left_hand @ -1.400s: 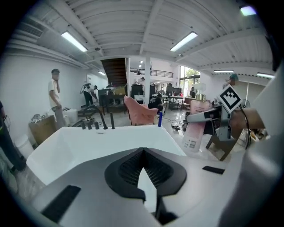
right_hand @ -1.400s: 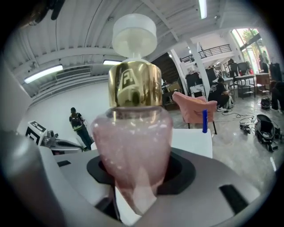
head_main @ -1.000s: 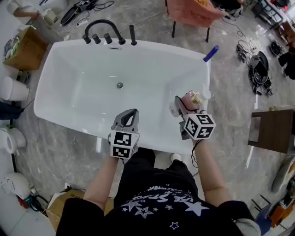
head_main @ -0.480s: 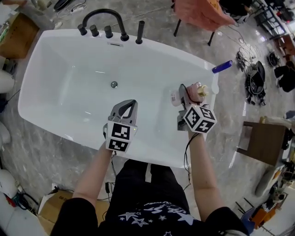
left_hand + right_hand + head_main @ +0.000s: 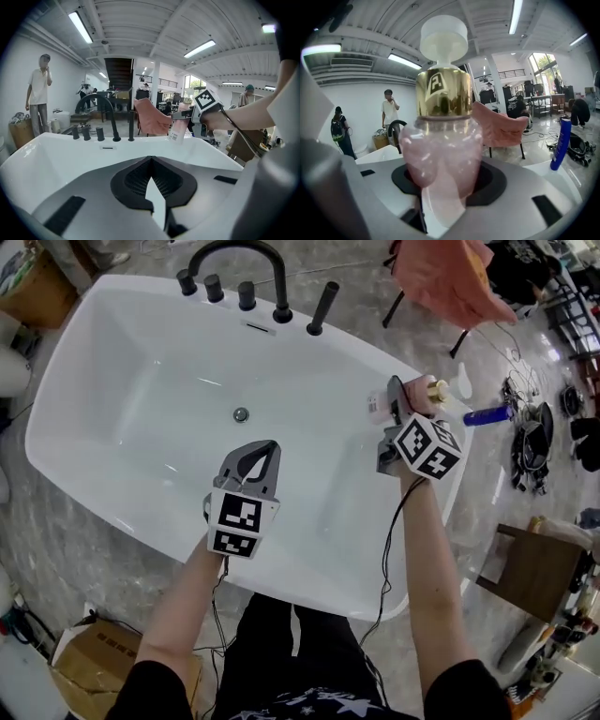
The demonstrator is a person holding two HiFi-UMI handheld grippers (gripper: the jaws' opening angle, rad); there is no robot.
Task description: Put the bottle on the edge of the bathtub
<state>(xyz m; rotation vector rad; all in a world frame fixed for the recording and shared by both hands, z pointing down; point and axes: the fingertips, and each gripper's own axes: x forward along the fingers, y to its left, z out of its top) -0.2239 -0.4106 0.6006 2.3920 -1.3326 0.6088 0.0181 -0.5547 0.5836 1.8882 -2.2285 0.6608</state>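
Right hand-held gripper (image 5: 410, 401) is pinching the pink bottle (image 5: 440, 145) by its body, gold collar and white cap pointing up; bottle is hanging just inside the white bathtub's (image 5: 122, 352) right rim, near a blue bottle (image 5: 487, 414); left hand-held gripper (image 5: 257, 457) is hovering over the tub interior, jaws pressed together, nothing between them.

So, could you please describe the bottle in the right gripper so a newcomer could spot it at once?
Find the white bathtub; over its right-hand rim, the right gripper is closed on a bottle. It has a clear pink body, gold collar and white cap, unlike the blue bottle nearby.
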